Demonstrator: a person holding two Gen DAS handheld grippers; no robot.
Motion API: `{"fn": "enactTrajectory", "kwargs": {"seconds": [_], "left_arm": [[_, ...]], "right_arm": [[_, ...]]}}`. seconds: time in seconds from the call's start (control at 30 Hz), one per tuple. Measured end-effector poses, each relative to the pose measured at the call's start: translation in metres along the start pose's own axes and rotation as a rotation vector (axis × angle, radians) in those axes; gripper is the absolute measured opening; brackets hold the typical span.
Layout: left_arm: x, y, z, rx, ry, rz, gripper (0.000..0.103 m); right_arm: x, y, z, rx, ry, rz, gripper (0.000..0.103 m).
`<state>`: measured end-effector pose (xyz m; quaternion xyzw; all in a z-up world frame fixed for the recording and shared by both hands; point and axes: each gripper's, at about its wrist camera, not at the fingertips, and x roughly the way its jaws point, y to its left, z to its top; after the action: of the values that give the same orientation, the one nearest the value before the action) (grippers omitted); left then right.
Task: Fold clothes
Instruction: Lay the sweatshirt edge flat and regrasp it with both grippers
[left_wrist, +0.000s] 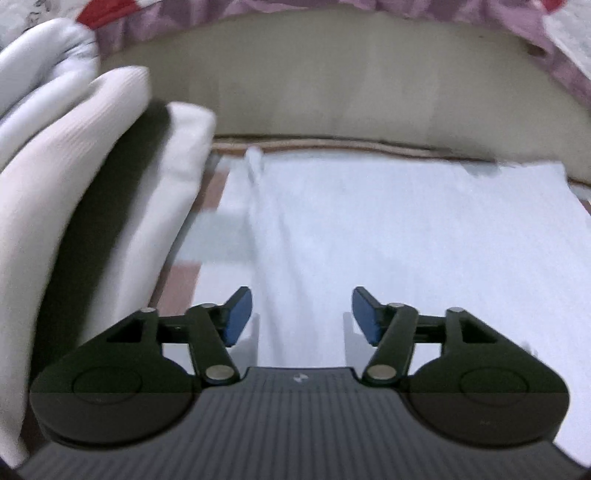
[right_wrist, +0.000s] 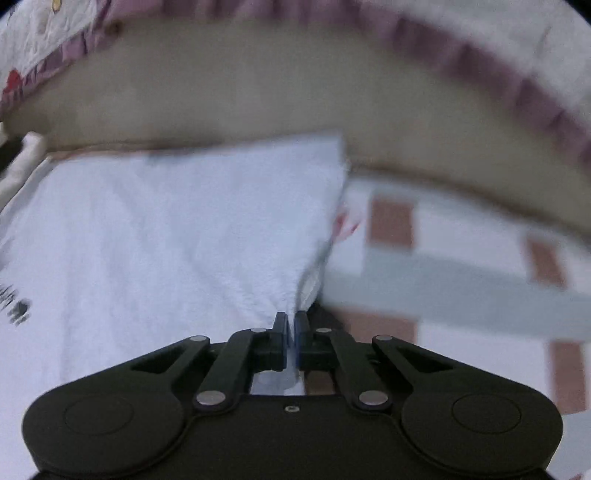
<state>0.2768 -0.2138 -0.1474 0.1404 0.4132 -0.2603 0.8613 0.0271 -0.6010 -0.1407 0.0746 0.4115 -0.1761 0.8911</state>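
Observation:
A white garment (left_wrist: 388, 236) lies spread flat on a checked cloth, with a long crease running from its far left corner toward me. Over its near part hovers my left gripper (left_wrist: 301, 314), open, its blue pads (left_wrist: 238, 317) apart and nothing between them. In the right wrist view the same white garment (right_wrist: 177, 236) fills the left half, with dark print at its left edge. My right gripper (right_wrist: 291, 332) is shut on the garment's near right edge, and the fabric bunches up into the pinch.
A stack of folded white and dark clothes (left_wrist: 110, 206) rises at the left of the left wrist view. The checked cloth (right_wrist: 461, 288) in pink, grey and white lies bare to the garment's right. A beige ledge (left_wrist: 351, 85) and a frilled purple-edged cover (right_wrist: 517, 85) run behind.

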Motion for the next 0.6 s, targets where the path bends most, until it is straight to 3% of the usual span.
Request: {"fn": "enactTrajectory", "kwargs": {"seconds": [0.13,0.27,0.3,0.37,0.5,0.6], "left_arm": [[-0.034,0.028,-0.056,-0.039,0.065,0.034,0.062],[-0.064,0.056,-0.096,-0.144,0.101,-0.034,0.062],[-0.071,0.061,-0.104,-0.165,0.109,-0.053,0.062],[-0.087,0.061,-0.118,-0.177,0.125,-0.094,0.062],[-0.098,0.050,-0.133,-0.144,0.151,-0.170,0.062],[-0.093,0.044,-0.133,-0.155,0.127,-0.194,0.062]], "right_arm": [[0.010,0.003,-0.005,-0.035,0.017,-0.119,0.000],[0.005,0.001,0.000,0.045,0.038,-0.251,0.001],[0.000,-0.004,-0.001,0.079,0.043,-0.266,0.005],[-0.012,-0.015,-0.008,0.181,0.026,-0.217,0.011],[-0.052,-0.045,-0.046,0.381,-0.002,0.067,0.028],[-0.080,-0.054,-0.079,0.415,0.028,0.164,0.029]]}}
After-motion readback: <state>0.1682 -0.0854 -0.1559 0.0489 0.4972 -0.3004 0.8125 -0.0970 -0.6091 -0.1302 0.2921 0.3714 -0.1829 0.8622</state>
